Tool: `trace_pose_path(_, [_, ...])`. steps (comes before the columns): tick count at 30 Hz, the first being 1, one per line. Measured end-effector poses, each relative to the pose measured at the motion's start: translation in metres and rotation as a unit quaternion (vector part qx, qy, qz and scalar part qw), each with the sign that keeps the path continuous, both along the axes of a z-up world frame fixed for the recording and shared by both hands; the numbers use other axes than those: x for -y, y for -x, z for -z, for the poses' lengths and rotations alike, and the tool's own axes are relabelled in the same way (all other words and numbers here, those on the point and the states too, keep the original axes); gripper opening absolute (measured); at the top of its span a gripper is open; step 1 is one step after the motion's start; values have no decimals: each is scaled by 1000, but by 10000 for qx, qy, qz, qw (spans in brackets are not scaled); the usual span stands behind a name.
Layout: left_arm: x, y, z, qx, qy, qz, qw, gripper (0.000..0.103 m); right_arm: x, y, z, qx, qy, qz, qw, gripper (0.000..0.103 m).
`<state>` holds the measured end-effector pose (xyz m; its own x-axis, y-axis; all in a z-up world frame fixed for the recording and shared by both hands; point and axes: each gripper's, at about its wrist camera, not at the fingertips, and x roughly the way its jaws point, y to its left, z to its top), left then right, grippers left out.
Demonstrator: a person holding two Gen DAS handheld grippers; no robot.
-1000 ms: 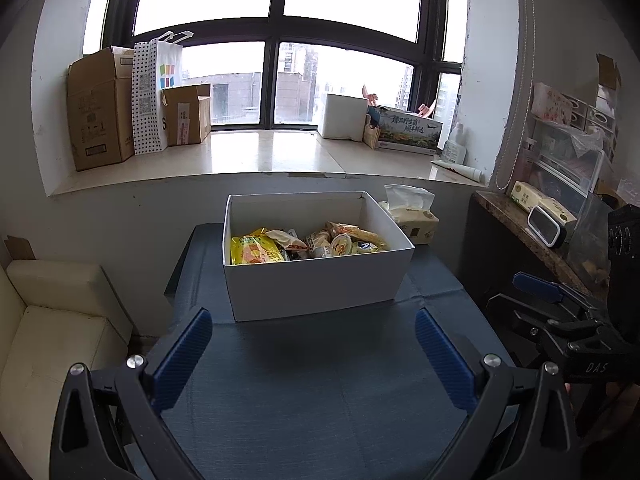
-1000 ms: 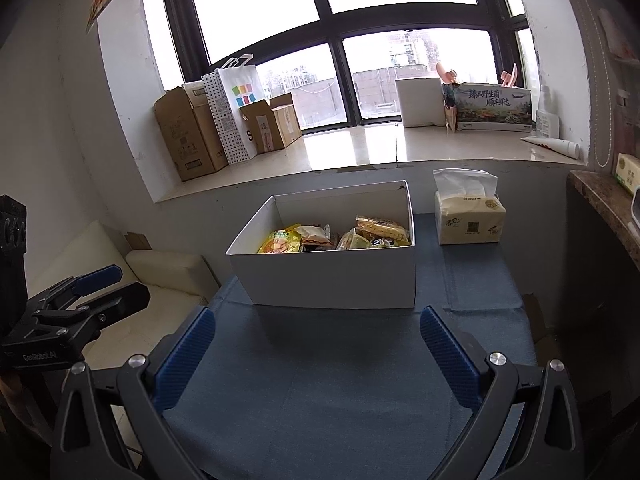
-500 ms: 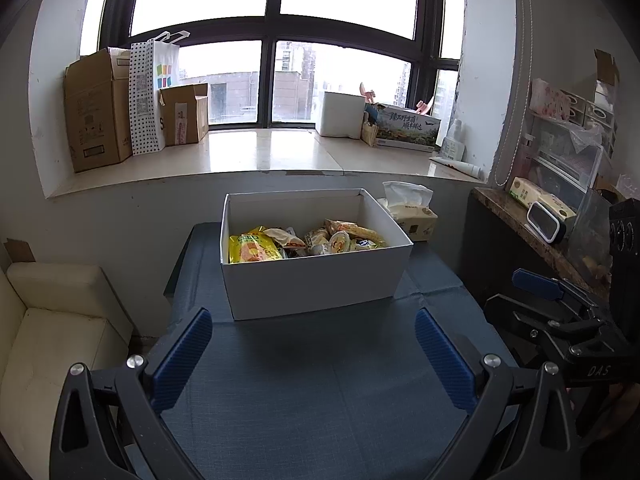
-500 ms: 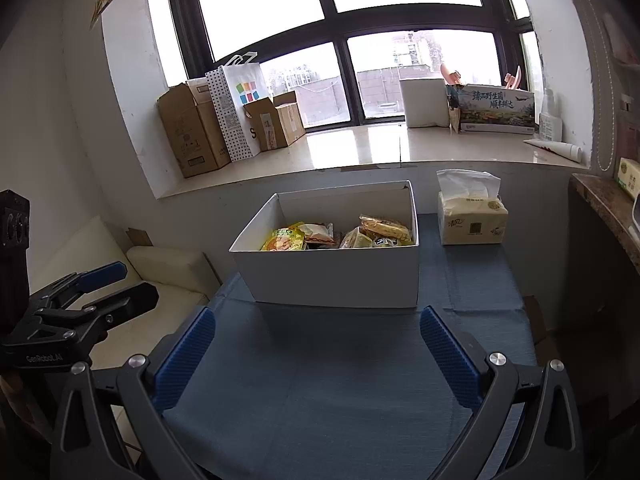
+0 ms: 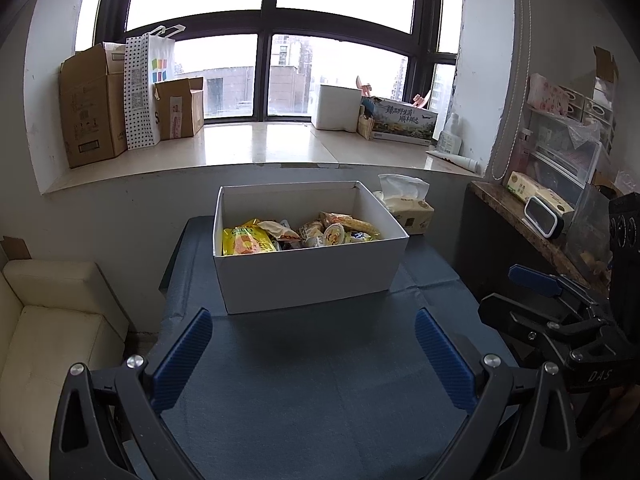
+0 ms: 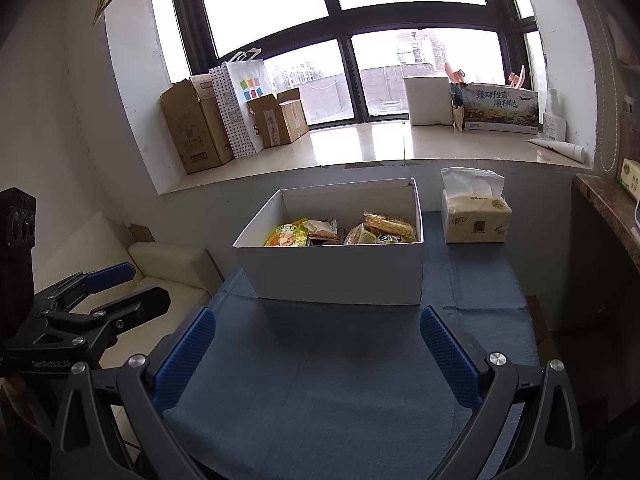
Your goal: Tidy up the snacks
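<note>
On the table: a blue cloth (image 5: 320,392) covers the top, and a white box (image 5: 308,276) stands on it toward the window end.
Snacks: they lie inside the box, below its rim, among them a yellow bag (image 5: 246,240) at the left end, a small round cup (image 5: 334,234) near the middle and a long orange packet (image 6: 388,224) toward the right.
Tissue pack: a soft pack of tissues (image 6: 474,220) stands on the cloth just beside the box's right end (one sheet sticks up from it).
Left gripper (image 5: 312,354): jaws spread wide and empty, over the bare cloth on the near side of the box, apart from it.
Right gripper (image 6: 318,354): jaws likewise wide apart, nothing between them, over the cloth short of the box.
Windowsill: cardboard boxes (image 5: 94,108) and a dotted paper bag (image 5: 144,92) stand at its left end.
Beside the table: a cream sofa (image 5: 48,320) at the left.
</note>
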<state>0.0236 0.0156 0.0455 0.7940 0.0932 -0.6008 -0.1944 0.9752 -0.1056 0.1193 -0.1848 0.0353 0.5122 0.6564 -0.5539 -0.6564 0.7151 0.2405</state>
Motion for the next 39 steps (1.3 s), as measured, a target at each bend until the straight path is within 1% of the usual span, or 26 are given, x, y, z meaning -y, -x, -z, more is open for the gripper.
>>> trace_pose_path(18, [2,-1,3,-48,48,43,10000,103,2,0,2,-41,-12,-2,10000,103])
trace_pose_path(33, [3,0,5,-68,12,56,10000,103,3,1,3,-54,4,-17,10000,103])
trace_pose_path(39, [1,0,5,-68,31,8,10000,103,2,1,4,-59,17,-36,10000,103])
